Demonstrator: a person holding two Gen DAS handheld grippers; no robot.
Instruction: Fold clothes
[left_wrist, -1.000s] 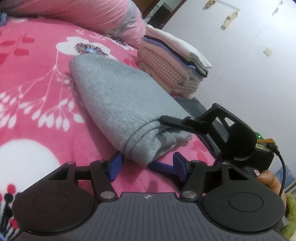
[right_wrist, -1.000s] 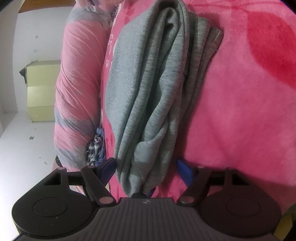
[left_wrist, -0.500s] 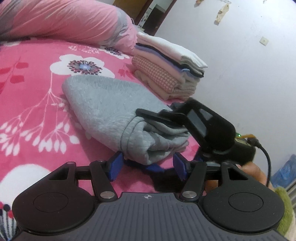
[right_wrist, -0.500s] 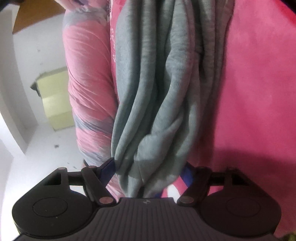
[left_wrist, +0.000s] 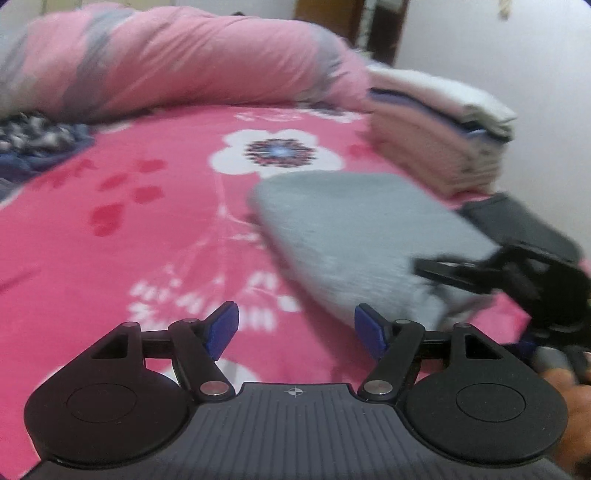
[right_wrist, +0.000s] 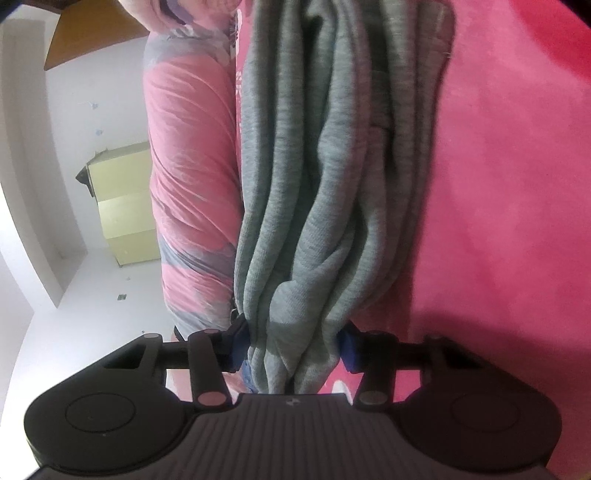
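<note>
Right gripper (right_wrist: 293, 349) jaws clamped on a thick bunch of the folded grey garment (left_wrist: 354, 236), lower right of frame on the bed (left_wrist: 110, 258). Left gripper (left_wrist: 295, 328) jaws apart, empty. Risk: layers slipping out, fold collapsing.

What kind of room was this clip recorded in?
Most likely a bedroom: the work surface is a bed with a pink floral blanket, a rolled pink duvet along its far side, and a stack of folded clothes by the white wall.
</note>
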